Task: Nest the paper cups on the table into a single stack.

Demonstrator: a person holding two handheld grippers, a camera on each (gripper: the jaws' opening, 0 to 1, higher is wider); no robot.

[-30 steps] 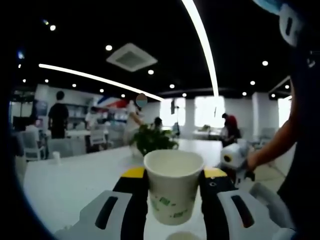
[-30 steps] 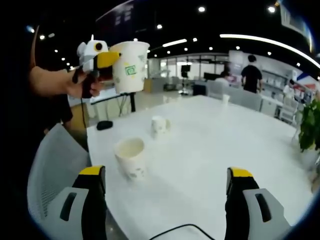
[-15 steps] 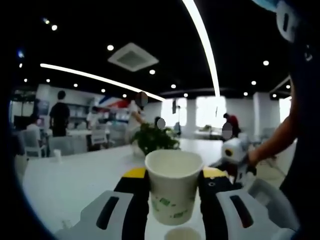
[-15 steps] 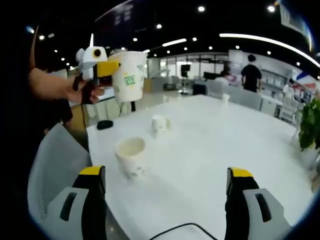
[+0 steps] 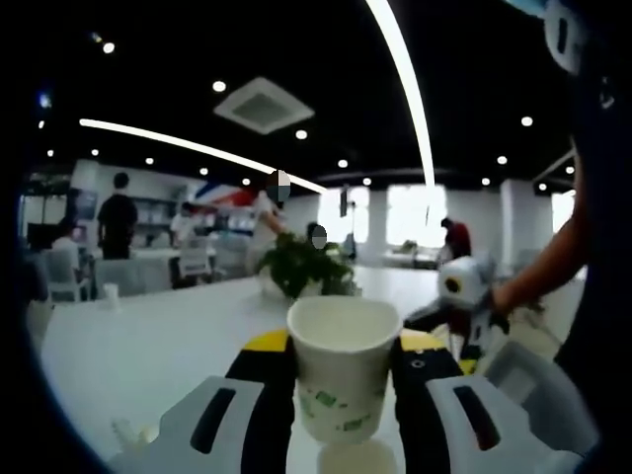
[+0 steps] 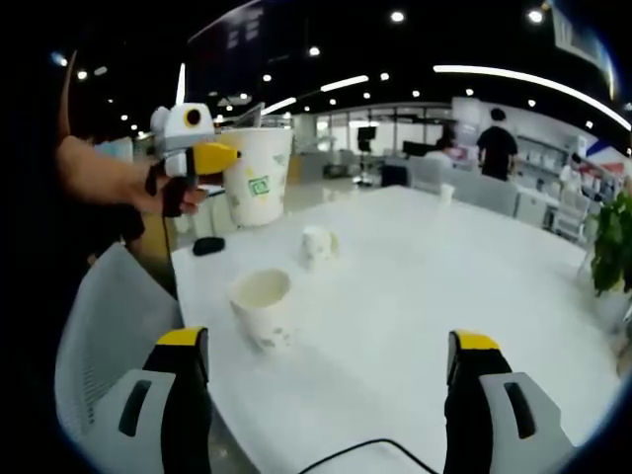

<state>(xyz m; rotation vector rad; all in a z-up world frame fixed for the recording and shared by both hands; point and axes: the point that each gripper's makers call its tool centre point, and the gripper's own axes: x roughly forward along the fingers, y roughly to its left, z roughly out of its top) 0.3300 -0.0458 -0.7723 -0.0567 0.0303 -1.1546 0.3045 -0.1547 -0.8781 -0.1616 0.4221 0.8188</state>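
Three paper cups show in the right gripper view, all white with a small green print on the side. One, the held cup (image 6: 257, 176), is pinched upright between the yellow-tipped fingers of the left gripper (image 6: 222, 158) and hangs in the air above the near corner of the white desk (image 6: 415, 296). A second, the standing cup (image 6: 262, 309), stands upright and open-mouthed on the desk below the held one, near the desk's edge. The third, the far cup (image 6: 317, 246), sits farther back on the desk, apart from the standing cup; whether it is upright or tipped cannot be told. A small dark object (image 6: 207, 246) lies at the desk's corner.

In the left gripper view the held cup (image 5: 343, 365) sits between the closed fingers of the left gripper (image 5: 344, 346), its round open mouth facing up, and the rim of the standing cup (image 5: 357, 460) shows just beneath it.

The right gripper (image 6: 331, 360) holds nothing, its fingers spread wide apart over the desk. It also appears in the left gripper view (image 5: 464, 296), held by a person's hand.
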